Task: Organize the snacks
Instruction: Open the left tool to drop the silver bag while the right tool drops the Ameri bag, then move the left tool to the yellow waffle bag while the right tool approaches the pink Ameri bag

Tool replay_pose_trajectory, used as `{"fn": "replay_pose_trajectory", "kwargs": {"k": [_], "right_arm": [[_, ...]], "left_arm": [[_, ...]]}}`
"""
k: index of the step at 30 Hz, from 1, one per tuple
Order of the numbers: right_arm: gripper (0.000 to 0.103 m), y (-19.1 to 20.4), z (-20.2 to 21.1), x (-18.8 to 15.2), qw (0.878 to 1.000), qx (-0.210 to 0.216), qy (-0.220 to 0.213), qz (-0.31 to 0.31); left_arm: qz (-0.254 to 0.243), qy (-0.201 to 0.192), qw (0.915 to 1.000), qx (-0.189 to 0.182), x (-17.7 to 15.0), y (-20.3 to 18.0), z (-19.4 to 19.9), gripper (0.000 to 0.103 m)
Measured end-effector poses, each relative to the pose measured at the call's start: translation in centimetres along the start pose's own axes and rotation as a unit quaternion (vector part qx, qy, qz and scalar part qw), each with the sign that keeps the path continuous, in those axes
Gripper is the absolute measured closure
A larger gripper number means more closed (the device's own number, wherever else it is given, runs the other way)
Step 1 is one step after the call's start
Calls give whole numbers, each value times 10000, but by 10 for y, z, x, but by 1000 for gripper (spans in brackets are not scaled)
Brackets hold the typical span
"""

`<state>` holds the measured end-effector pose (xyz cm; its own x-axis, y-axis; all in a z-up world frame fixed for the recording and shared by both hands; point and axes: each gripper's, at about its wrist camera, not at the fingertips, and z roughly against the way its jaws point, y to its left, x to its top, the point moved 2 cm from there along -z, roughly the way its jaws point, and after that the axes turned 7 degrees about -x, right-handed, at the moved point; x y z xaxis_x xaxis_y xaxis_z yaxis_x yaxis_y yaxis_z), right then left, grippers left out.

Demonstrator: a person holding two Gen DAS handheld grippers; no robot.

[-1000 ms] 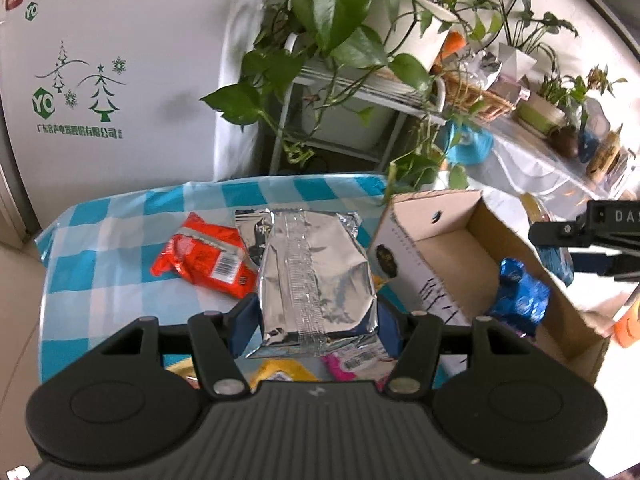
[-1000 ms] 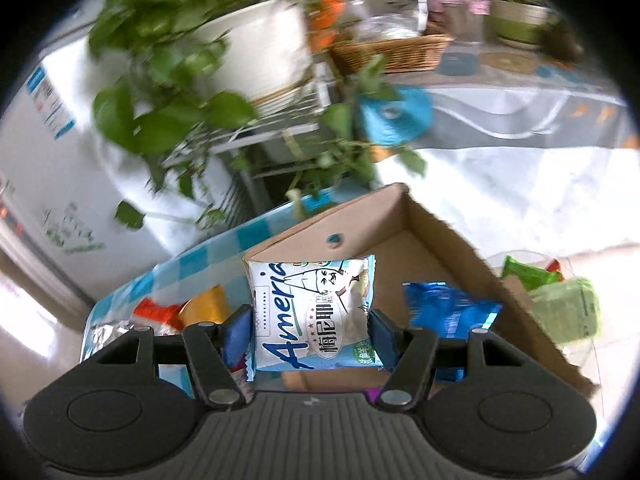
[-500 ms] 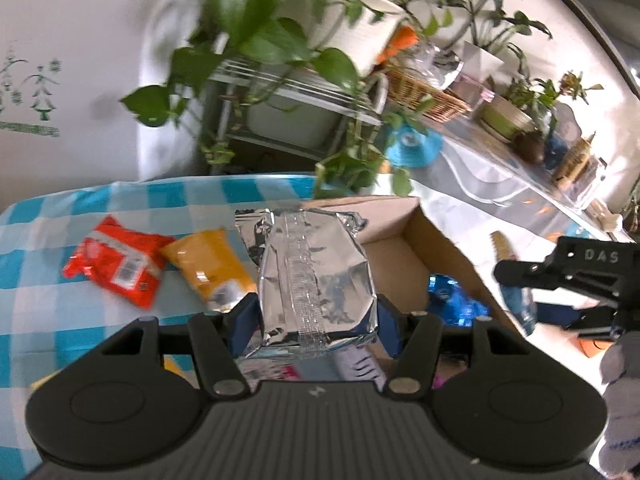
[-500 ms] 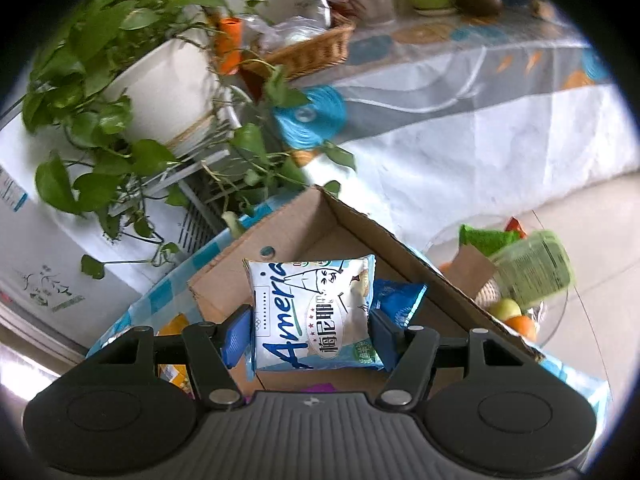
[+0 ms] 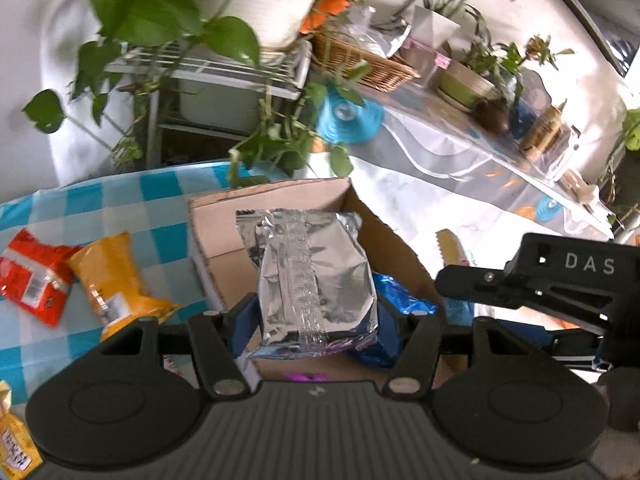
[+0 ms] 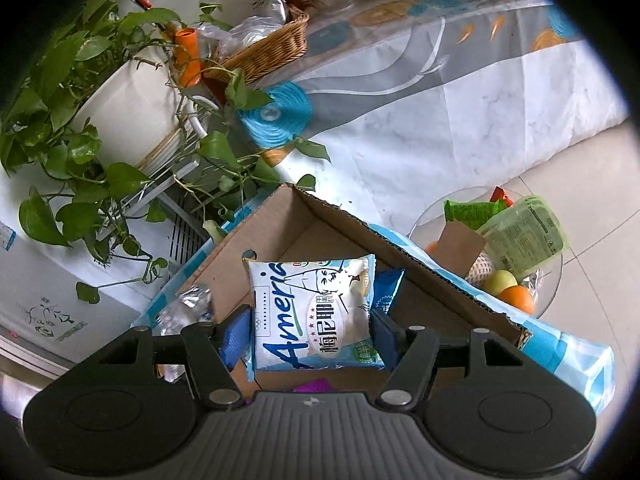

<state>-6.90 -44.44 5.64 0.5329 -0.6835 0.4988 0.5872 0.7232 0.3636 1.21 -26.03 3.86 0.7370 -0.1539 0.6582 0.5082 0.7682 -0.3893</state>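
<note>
My left gripper (image 5: pixel 318 320) is shut on a silver foil packet (image 5: pixel 312 272) and holds it over the open cardboard box (image 5: pixel 224 232). A blue packet (image 5: pixel 400 300) lies inside the box. At the right of the left wrist view is the right gripper's black frame (image 5: pixel 560 280). My right gripper (image 6: pixel 308 332) has a white and blue "Ameria" snack packet (image 6: pixel 312 312) between its pads above the same box (image 6: pixel 420 280). Its jaws are opening, and the pads still touch the packet's sides. The silver packet (image 6: pixel 188 308) shows at the box's left edge.
A red packet (image 5: pixel 32 276) and a yellow packet (image 5: pixel 112 280) lie on the blue checked tablecloth (image 5: pixel 120 204) left of the box. Leafy potted plants (image 5: pixel 160 12) hang behind it. A glass bowl (image 6: pixel 548 292) with fruit and green packets stands to the box's right.
The left gripper carried the silver packet rightward from above the tablecloth to above the box. The right gripper rolled, its packet still over the box, and its pads stand slightly wider.
</note>
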Motion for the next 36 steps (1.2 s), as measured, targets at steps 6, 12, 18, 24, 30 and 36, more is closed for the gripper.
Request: {"fn": "replay_pose_trajectory", "kwargs": {"k": [6,12,18,24,30,36], "right_arm": [[25,-1,0,1,9999,-23,-3,-99],[22,0,1,2,9999,40,-2,-115],[13,-4,2,2,9995,128,-27,-293],[13,1,1,0,9996,199,-11,-199],[13,28,5,-7,9978,393,-136,517],[13,56,4,-18,9917,679,-145,1083]], "left_arm": [[-243,-75,9997,58,6,-11,-1,34],[-254,-161,9994,168,11,-8,10,29],[-220,-233,9993,166,12,-3,23,29],[-200,-252,9993,211,12,10,38,27],[-213,-268,9985,432,11,39,65,25],[92,-354,9969,694,8,80,91,25]]}}
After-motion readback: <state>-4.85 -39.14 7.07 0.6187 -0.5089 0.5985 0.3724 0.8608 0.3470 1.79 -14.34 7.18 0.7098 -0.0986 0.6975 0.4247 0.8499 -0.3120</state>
